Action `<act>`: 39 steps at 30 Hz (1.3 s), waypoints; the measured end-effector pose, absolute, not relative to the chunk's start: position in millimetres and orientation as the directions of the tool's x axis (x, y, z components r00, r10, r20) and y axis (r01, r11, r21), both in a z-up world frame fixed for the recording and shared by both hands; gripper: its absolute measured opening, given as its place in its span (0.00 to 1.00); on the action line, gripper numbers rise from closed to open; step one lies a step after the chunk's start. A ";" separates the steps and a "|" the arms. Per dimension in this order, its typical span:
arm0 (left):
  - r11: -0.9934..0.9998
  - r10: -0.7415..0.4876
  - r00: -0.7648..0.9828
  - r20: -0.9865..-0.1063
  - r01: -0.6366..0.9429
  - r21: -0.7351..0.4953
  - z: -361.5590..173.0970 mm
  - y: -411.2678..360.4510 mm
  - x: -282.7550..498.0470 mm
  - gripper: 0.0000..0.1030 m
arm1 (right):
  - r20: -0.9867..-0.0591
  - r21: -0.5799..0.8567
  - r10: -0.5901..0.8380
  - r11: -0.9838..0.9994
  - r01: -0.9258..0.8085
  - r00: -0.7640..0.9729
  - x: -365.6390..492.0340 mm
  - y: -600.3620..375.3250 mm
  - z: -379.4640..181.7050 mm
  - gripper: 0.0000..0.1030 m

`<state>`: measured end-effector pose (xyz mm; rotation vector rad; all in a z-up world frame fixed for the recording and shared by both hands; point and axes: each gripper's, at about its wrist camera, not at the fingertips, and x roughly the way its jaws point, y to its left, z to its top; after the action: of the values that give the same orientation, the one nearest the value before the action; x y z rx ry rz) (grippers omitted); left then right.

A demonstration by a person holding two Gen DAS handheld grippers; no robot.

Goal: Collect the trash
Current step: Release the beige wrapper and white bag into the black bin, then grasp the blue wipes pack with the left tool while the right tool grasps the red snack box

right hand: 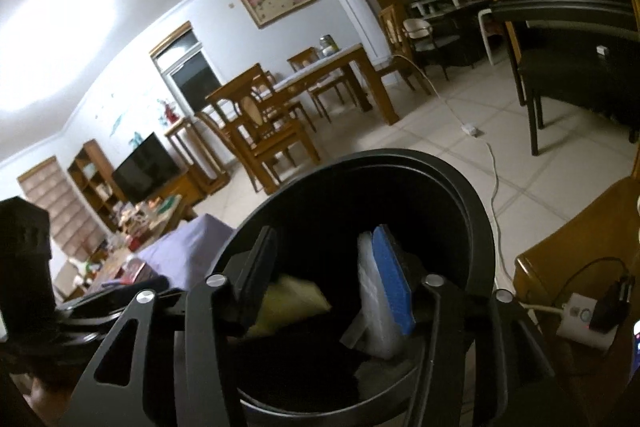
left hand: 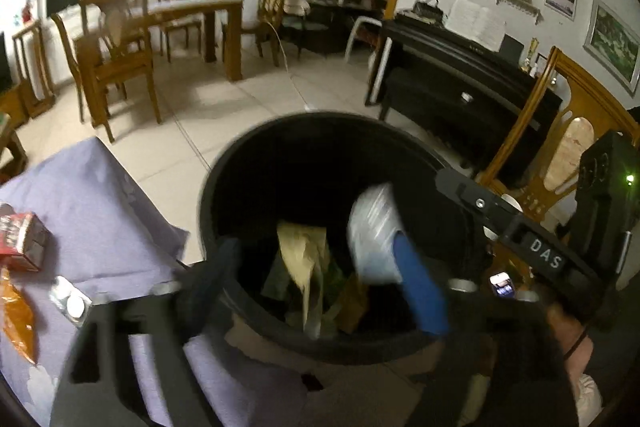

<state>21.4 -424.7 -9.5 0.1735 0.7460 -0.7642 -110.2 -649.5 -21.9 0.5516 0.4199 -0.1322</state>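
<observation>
A black round trash bin [left hand: 224, 187] fills the middle of both views, and both grippers hang over its mouth. My left gripper [left hand: 316, 247] stands wide open, with a blurred white plastic piece [left hand: 374, 235] beside its blue finger [left hand: 420, 287]. A tan paper scrap [left hand: 304, 267] lies among other litter inside the bin. My right gripper [right hand: 324, 233] is partly open. A clear white plastic piece [right hand: 372, 295] leans on its blue pad [right hand: 394, 283], but the black finger [right hand: 260, 275] does not touch it. A blurred yellow scrap [right hand: 292, 303] sits below.
A purple cloth-covered table [left hand: 100, 195] to the left of the bin carries a red carton [left hand: 24, 239], an orange wrapper [left hand: 18, 315] and a blister pack [left hand: 70, 301]. Wooden chairs [left hand: 116, 59] and a black piano [left hand: 460, 67] stand across the tiled floor. A power strip [right hand: 576, 315] lies to the right.
</observation>
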 end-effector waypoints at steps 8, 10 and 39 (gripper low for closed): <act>0.748 -0.555 0.518 -0.651 0.654 -0.117 5.4 -388.5 15.7 0.84 | -0.420 0.470 0.026 0.862 0.192 0.907 -105.5 -625.1 -12.4 0.50; 0.768 -0.547 0.541 -0.639 0.629 -0.124 10.2 -365.3 15.1 0.84 | -0.420 0.461 0.044 0.870 0.171 0.907 -100.6 -613.8 -5.6 0.50; 0.976 -0.191 0.616 -0.764 0.034 -0.217 -42.0 -18.2 118.3 0.59 | -0.545 0.299 0.483 0.875 -0.380 0.685 82.0 -230.2 105.2 0.57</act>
<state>118.3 -18.2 -42.0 -0.1883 0.8997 -0.1307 82.0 -230.2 105.2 0.1670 0.6564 0.4861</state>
